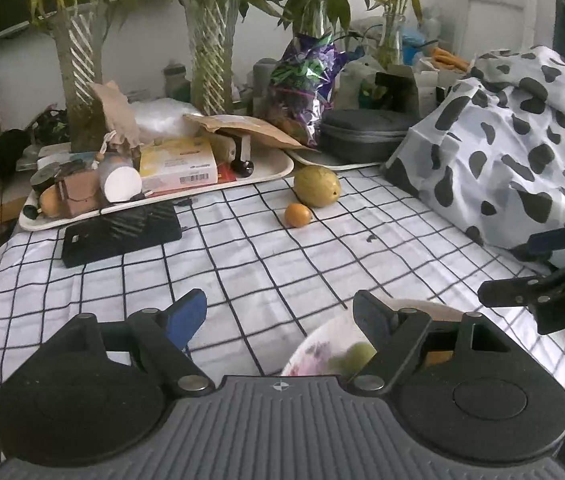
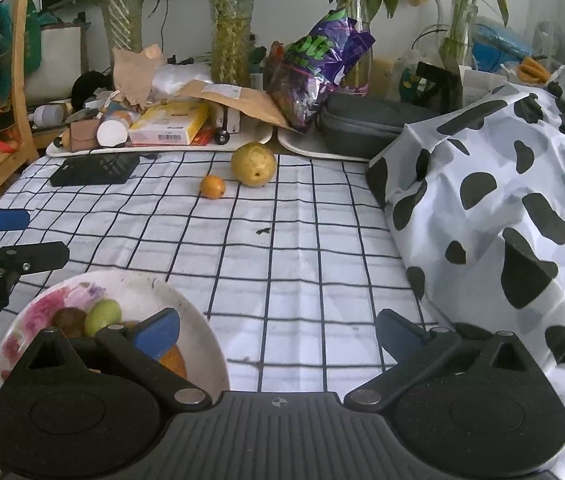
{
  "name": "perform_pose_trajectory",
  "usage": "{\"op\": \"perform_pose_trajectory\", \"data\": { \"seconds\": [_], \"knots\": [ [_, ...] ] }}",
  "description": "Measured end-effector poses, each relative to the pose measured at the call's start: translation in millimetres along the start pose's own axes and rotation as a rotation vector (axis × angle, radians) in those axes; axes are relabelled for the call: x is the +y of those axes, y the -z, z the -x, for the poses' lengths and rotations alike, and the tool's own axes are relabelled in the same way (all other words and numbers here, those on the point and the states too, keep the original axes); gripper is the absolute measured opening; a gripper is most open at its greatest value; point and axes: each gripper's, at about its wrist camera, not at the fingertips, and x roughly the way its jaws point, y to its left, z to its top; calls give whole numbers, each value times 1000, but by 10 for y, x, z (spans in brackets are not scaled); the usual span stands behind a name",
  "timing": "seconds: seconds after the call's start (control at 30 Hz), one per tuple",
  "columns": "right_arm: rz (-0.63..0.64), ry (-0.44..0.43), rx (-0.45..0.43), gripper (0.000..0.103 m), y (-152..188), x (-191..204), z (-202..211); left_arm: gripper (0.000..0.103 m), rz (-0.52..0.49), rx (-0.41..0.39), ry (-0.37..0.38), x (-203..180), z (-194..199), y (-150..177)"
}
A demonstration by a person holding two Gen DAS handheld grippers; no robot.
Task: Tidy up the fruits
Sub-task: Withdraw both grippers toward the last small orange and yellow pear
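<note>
A pear (image 2: pixel 253 164) is seen far across the checked cloth (image 2: pixel 302 240), just in front of the trays. Its long axis lies roughly level, w/ the dimpled end turned toward the right-wrist cam and slightly down; in the left-wrist view that end points right. A small orange (image 2: pixel 213 187) sits just beside it, nearer the cams and to its left, apart from it by a narrow gap; it is round, so no clear axis can be told.

A floral plate (image 2: pixel 186 312) is placed on the near cloth. On it a green fruit (image 2: pixel 102 316) and a brown fruit (image 2: pixel 68 321) lie touching side by side, and an orange piece (image 2: pixel 174 360) is partly hidden behind the right gripper's left finger. The green one's axis is tilted up-right.

The left gripper (image 1: pixel 280 316) is held low & about level over the near cloth, aimed toward the pear; its blue pads are spread wide w/ nothing between them, its right finger over the plate rim.

The right gripper (image 2: pixel 278 334) is likewise held level, aimed up the cloth, fingers wide apart & empty; its left finger overlaps the plate, its right finger is near the spotted cloth (image 2: pixel 502 200). Each gripper shows at the edge of the other's view.

A black box (image 2: pixel 94 168) lies left of the orange, well apart.
</note>
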Motion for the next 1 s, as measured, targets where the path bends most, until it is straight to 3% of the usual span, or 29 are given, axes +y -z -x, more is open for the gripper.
{"op": "perform_pose_trajectory", "data": {
  "seconds": [0.33,0.7,1.0],
  "knots": [
    [13,6,10,103,-221,-18,-262,80,0,8,31,73,-339,-148],
    [43,24,36,103,-467,-46,-651,79,-102,7,49,78,-751,-283],
    [86,37,58,103,-632,-64,-965,79,-127,18,118,171,-1137,-380]
  ]
}}
